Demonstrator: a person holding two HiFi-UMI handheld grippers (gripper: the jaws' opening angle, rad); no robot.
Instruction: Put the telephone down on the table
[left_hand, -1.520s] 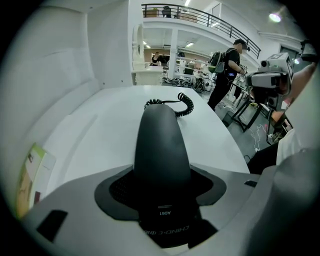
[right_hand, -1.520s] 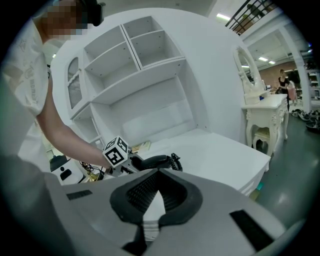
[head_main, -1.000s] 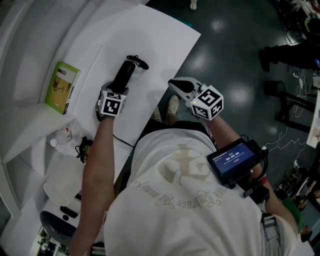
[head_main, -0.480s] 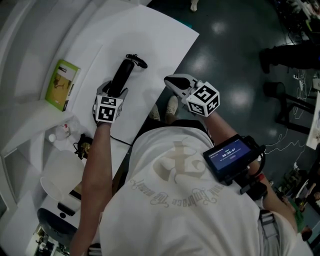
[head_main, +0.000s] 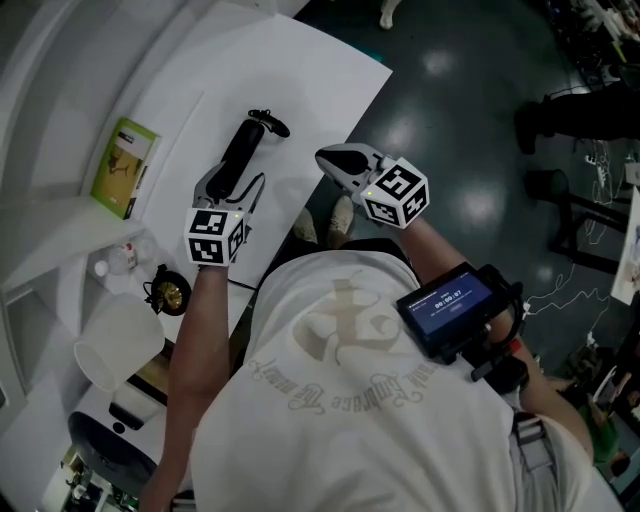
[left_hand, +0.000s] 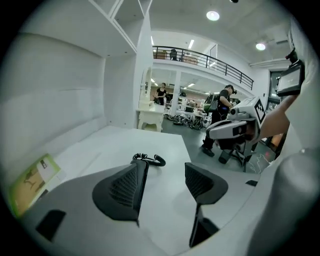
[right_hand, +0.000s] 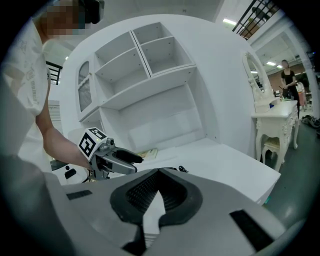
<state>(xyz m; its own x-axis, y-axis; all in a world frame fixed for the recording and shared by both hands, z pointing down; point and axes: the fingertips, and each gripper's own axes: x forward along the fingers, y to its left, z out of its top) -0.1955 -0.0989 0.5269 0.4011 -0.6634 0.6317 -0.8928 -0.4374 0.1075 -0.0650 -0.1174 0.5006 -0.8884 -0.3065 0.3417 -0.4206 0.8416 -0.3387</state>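
The black telephone handset (head_main: 241, 152) lies flat on the white table (head_main: 310, 75), its curly cord (head_main: 268, 122) at the far end. My left gripper (head_main: 232, 190) sits just behind the handset's near end. In the left gripper view its jaws (left_hand: 164, 170) stand wide and are closing a little, with bare table between them. The handset (left_hand: 143, 172) shows past the left pad, the cord (left_hand: 150, 159) beyond it. My right gripper (head_main: 325, 158) hovers at the table's right edge, shut and empty (right_hand: 159, 175).
A green and yellow booklet (head_main: 125, 168) lies at the table's left, under white shelves (right_hand: 145, 75). A small bottle (head_main: 112, 272) and a white round object (head_main: 118, 345) stand at the near left. A white dressing table (right_hand: 275, 115) stands on the dark floor beyond the table.
My left gripper has drawn back off the handset's near end, toward the person, leaving the handset lying on the table. My right gripper has drifted slightly left.
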